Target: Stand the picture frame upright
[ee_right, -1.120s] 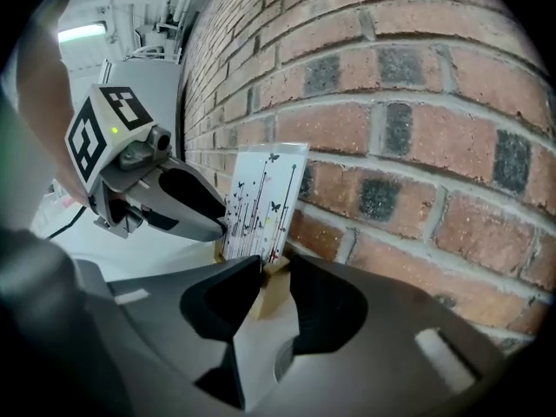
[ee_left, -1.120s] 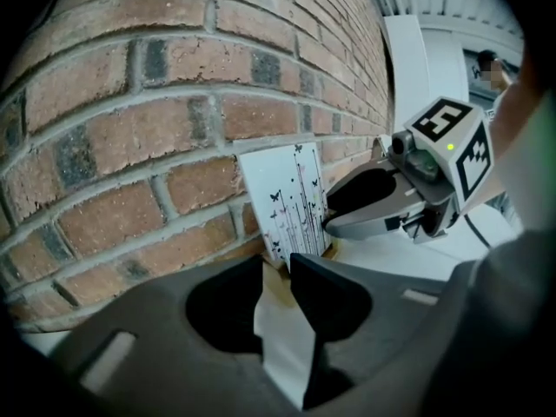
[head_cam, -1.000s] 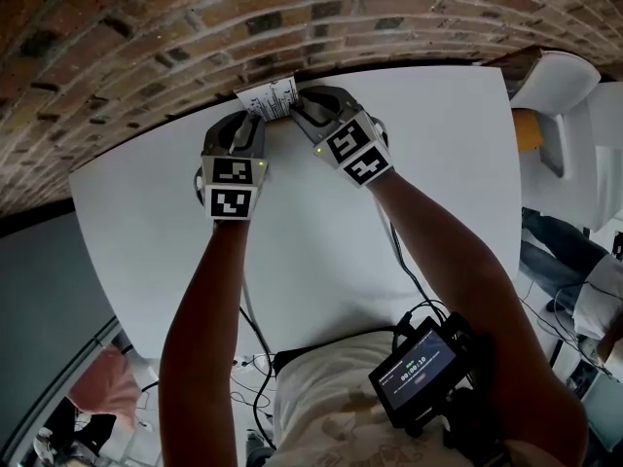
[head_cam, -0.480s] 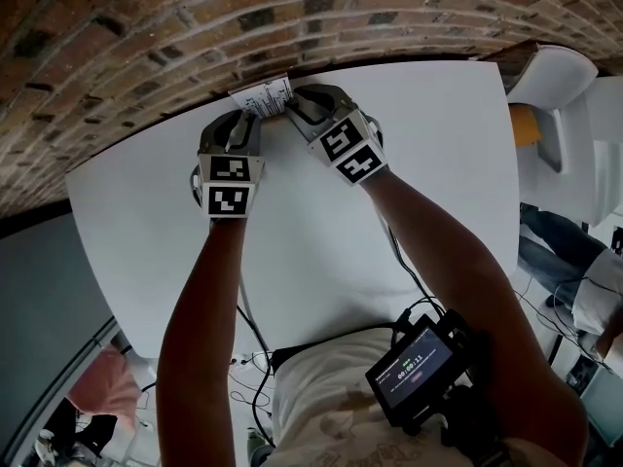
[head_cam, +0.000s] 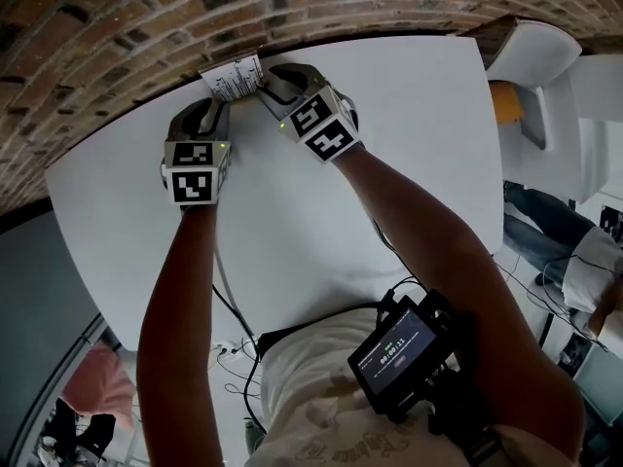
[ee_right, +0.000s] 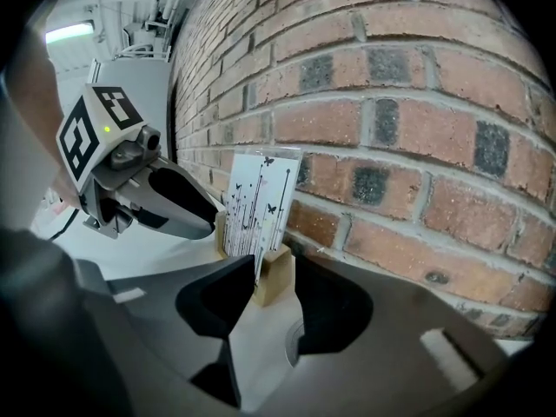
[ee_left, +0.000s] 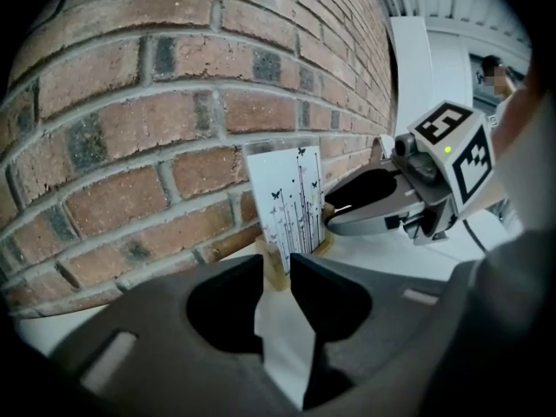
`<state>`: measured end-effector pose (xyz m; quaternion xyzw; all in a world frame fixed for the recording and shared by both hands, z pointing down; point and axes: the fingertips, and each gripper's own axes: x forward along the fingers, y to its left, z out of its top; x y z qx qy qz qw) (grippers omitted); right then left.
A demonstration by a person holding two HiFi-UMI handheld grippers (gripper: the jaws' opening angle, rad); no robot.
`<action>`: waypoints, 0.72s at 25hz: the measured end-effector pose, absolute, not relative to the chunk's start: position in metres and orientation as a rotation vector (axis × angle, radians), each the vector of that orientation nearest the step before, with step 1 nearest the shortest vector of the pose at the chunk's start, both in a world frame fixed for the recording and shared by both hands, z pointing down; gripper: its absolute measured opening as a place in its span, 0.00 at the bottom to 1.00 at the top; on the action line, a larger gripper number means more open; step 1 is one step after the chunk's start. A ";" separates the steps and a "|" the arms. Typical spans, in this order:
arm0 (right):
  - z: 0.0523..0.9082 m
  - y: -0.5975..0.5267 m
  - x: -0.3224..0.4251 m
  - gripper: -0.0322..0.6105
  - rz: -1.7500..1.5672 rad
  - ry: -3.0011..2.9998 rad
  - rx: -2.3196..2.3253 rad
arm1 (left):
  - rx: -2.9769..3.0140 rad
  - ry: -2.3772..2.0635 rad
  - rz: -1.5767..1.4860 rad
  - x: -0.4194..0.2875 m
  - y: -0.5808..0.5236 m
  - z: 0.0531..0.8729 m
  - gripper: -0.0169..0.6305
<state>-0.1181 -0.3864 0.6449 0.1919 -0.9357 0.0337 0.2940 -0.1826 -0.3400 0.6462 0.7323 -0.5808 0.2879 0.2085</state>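
Observation:
The picture frame, a white card printed with black stems and butterflies in two small wooden feet, stands upright on the white table close to the brick wall. My left gripper is shut on its left foot, and the card rises just beyond the jaws. My right gripper is at the right foot. Its jaws have just been opening, and the foot lies between them with a gap on one side. The card stays upright.
The brick wall runs directly behind the frame along the table's far edge. A white chair stands off the table's right corner. Cables hang at the near edge, and a small screen sits on the person's chest.
The head view has shifted, so the hands and the frame sit higher and further left in it. Both grippers remain at the frame's feet by the wall.

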 end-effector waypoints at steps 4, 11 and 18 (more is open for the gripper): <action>0.638 -0.384 -0.111 0.30 0.116 -2.497 0.549 | 2.040 -1.625 0.776 -0.183 -0.331 0.640 0.18; 0.620 -0.364 -0.095 0.26 0.232 -2.530 0.618 | 2.027 -1.612 0.631 -0.177 -0.296 0.620 0.14; 0.579 -0.338 -0.077 0.15 0.307 -2.599 0.699 | 2.063 -1.612 0.574 -0.169 -0.255 0.588 0.05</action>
